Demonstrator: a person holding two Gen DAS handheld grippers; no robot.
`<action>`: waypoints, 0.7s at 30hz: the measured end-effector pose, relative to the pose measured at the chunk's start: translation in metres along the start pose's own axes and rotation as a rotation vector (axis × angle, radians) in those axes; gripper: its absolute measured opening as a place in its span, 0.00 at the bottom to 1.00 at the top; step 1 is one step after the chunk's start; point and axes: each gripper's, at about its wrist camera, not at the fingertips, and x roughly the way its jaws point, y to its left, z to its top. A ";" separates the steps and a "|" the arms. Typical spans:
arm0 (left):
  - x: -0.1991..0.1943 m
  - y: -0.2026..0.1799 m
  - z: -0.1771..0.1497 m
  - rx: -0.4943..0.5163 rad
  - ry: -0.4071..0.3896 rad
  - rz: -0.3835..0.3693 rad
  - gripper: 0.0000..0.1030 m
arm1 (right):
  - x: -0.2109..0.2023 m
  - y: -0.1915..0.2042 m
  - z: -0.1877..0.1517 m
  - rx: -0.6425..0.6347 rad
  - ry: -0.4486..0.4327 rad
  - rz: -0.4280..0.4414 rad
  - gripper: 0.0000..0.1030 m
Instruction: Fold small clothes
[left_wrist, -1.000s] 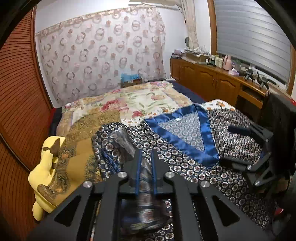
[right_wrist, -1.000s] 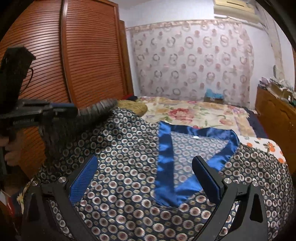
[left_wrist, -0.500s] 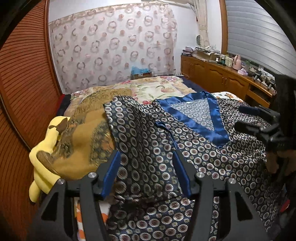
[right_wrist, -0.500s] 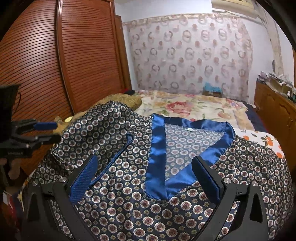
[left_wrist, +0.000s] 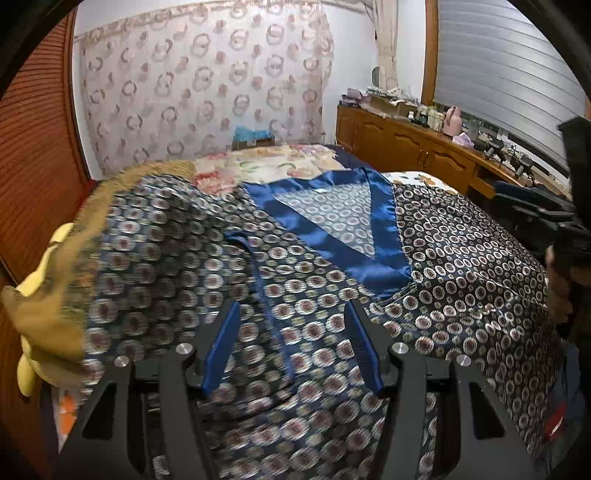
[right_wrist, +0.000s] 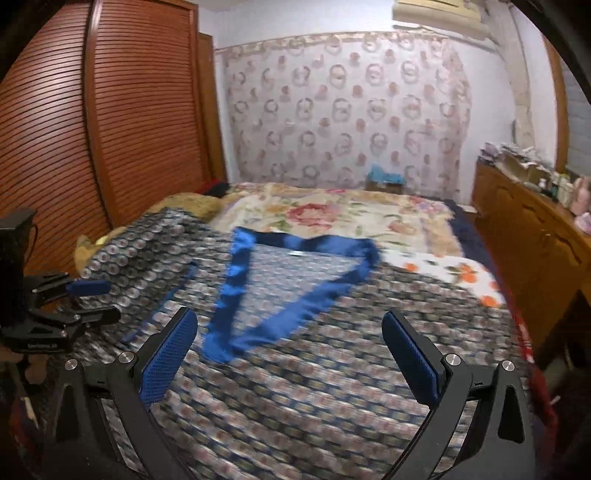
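Left wrist view: the left tongs (left_wrist: 291, 345) gape empty above the patterned robe (left_wrist: 461, 258), which lies spread across the bed (left_wrist: 280, 166), blue collar (left_wrist: 384, 218) uppermost.

Right wrist view: the right tongs (right_wrist: 290, 356) stand wide apart, gripping nothing, over the same robe (right_wrist: 314, 387).

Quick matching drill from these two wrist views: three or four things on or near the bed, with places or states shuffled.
1. patterned top
2. blue V-neck trim
3. yellow plush toy
4. left gripper

A. at the bed's left edge
B. open, holding nothing
C. spread flat on the bed
D. borders the neckline

Pairs: 1-C, 2-D, 3-A, 4-B
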 end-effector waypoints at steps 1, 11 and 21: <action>0.005 -0.003 0.002 0.000 0.010 -0.002 0.56 | -0.003 -0.006 -0.002 0.002 0.001 -0.015 0.99; 0.054 -0.026 0.016 -0.013 0.119 0.003 0.56 | -0.032 -0.110 -0.036 0.066 0.092 -0.216 0.98; 0.075 -0.033 0.016 -0.001 0.155 0.012 0.56 | -0.036 -0.179 -0.076 0.182 0.224 -0.249 0.94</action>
